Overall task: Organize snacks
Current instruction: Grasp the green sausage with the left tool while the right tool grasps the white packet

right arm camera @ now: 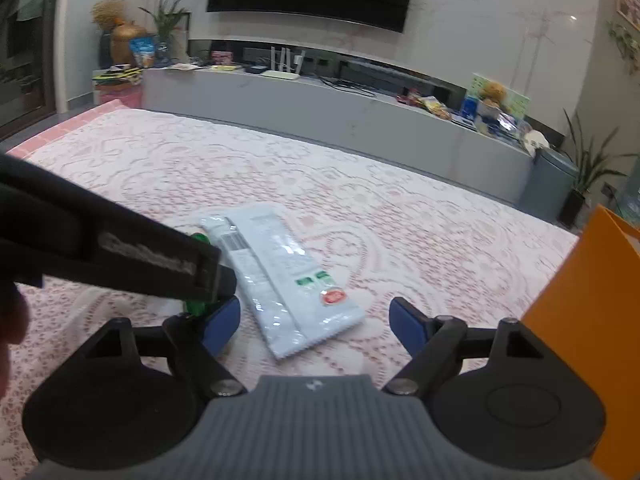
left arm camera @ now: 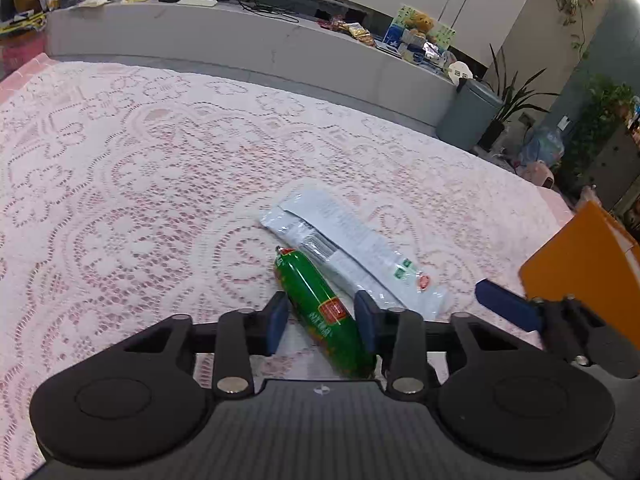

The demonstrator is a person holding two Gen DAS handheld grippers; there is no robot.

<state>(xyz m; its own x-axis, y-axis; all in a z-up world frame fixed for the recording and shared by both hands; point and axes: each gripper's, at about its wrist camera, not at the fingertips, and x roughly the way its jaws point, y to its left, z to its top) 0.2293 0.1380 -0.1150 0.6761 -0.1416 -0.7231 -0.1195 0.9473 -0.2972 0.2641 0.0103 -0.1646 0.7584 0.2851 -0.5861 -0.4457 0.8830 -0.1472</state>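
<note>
left hand-held gripper point(left arm camera: 322, 320), black with blue pads, straddles a green plastic-wrapped sausage point(left arm camera: 316, 304) that lies on the counter's pink cloth under white lace point(left arm camera: 140, 184). the right pad touches the sausage's side; the left pad stands just off it, a thin strip of lace showing between, so the jaws are not yet clamped. the sausage runs from between the jaws up and to the left, its red-tipped end resting against a long pale blue-white foil snack packet point(left arm camera: 352, 244).

right hand-held gripper point(right arm camera: 316, 322), of the same black and blue make, stands open and empty, its pads well apart. the pale packet point(right arm camera: 276, 280) lies flat on the lace just ahead of it, the near end between the two pads but touching neither, printed side down with a red round sticker near that end. in the right wrist view the left tool's black arm crosses from the left and hides most of the sausage point(right arm camera: 198, 306), only green slivers showing by the left blue pad. a blurred fingertip shows at the left edge.

an orange box point(right arm camera: 580, 320) stands upright at the right of the counter, beside the right gripper. beyond the counter runs a long grey tv unit point(right arm camera: 320, 108) carrying a white router, cables and more snack bags, with a dark screen on the wall above, a grey bin and green potted plants to the right.
</note>
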